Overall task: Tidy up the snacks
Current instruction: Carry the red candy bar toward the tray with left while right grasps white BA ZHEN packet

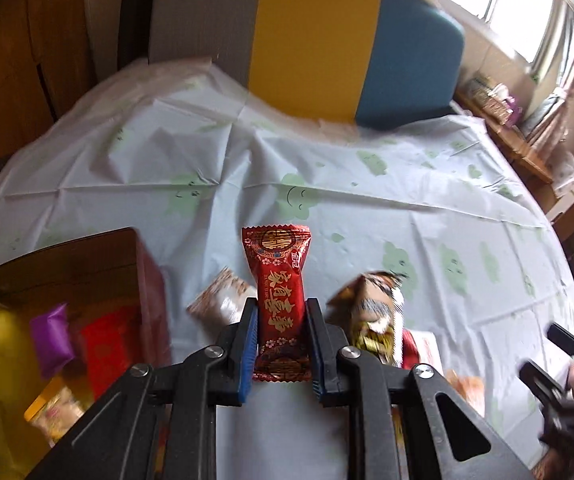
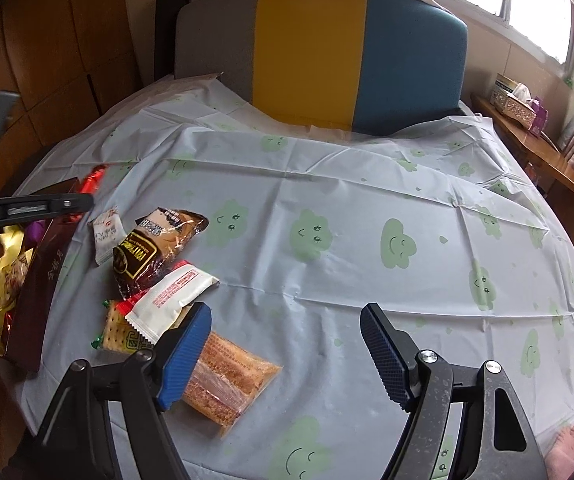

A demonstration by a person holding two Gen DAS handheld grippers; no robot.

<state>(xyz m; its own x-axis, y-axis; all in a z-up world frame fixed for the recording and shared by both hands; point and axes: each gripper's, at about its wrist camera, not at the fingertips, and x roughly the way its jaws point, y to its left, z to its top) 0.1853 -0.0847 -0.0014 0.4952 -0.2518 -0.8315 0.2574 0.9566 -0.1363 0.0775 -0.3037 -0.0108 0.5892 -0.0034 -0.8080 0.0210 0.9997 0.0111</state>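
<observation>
My left gripper [image 1: 281,312] is shut on a red snack packet with gold characters [image 1: 280,276], held upright above the table. Below left is an open box [image 1: 87,264] with gold lining that holds a purple packet [image 1: 51,340], a red packet [image 1: 107,344] and a pale packet. My right gripper [image 2: 287,320] is open and empty above the table. Left of it lie loose snacks: a brown-orange wafer pack [image 2: 231,384], a white and red packet [image 2: 171,300], a dark brown packet [image 2: 147,252], a cracker pack [image 2: 117,328] and a small white packet [image 2: 105,236].
The round table has a pale cloth with green clouds [image 2: 367,220]. A grey, yellow and blue chair back [image 2: 319,56] stands at the far edge. The left gripper's arm [image 2: 31,208] reaches over the box [image 2: 43,280]. A shelf with tissue boxes [image 2: 515,104] is at the right.
</observation>
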